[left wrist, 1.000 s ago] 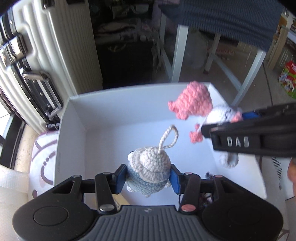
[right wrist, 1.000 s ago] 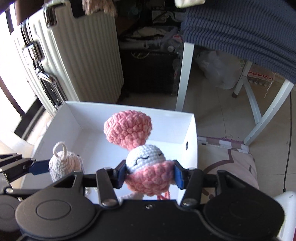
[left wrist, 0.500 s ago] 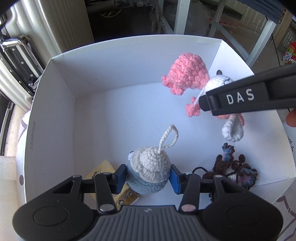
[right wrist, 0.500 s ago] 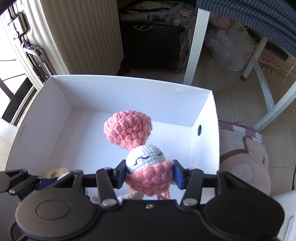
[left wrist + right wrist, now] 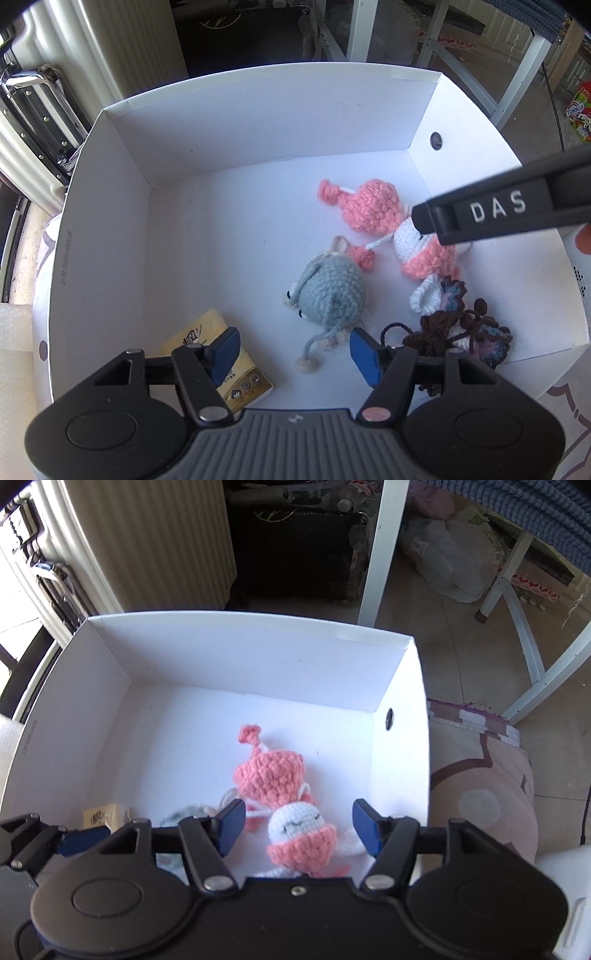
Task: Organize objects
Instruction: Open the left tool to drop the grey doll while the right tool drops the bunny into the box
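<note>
A white cardboard box [image 5: 110, 229] [image 5: 229, 653] lies below both grippers. On its floor rests a blue-grey crochet mouse [image 5: 328, 291], free of my left gripper [image 5: 295, 350], whose jaws are opening above it with nothing pressed between the pads. Beside the mouse lies a pink and white crochet doll [image 5: 373, 210] [image 5: 299, 834]. My right gripper [image 5: 299, 825] hangs over the doll, its jaws opening and clear of it. One arm of the right gripper [image 5: 498, 210] crosses the left wrist view.
A yellow tissue packet [image 5: 221, 354] and a dark brown yarn doll [image 5: 454, 332] also lie in the box. A ribbed suitcase [image 5: 44, 92] stands behind on the left, white table legs [image 5: 373, 550] behind, a patterned cushion [image 5: 480, 786] to the right.
Both grippers sank into the box and opened. The blue-grey mouse and the pink doll, held in the air before, now lie loose on the box floor.
</note>
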Demonstrator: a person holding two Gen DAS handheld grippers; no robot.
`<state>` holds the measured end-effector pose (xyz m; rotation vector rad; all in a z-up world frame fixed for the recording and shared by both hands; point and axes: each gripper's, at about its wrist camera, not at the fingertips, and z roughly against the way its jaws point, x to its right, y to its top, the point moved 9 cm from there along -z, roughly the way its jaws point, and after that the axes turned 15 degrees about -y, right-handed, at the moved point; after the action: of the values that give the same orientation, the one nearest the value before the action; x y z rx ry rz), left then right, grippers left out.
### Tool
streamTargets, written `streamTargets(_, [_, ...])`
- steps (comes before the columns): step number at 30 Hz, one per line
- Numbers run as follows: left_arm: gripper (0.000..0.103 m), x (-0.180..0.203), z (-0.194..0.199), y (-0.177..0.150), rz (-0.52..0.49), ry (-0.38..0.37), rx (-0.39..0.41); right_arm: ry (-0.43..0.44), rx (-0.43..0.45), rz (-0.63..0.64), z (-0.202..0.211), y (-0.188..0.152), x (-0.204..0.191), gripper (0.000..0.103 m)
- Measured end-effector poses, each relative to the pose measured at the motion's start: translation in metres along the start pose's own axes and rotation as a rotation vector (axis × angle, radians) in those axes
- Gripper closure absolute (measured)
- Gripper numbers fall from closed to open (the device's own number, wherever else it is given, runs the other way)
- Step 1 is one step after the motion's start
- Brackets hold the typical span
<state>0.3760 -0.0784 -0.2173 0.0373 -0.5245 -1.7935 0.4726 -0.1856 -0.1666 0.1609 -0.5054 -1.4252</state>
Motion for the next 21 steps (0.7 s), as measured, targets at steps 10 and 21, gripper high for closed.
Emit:
streamTargets(10, [0.025,-0.002,0.014,-0.007,0.010,0.024,0.003,-0.014,-0.011,0.028,0.010,-0.011,0.004,0.029])
streamTargets(21, [0.014,-0.008,0.050,0.003,0.041,0.054,0.041,-0.022,0.026,0.020,0.040,-0.011,0.012,0.023])
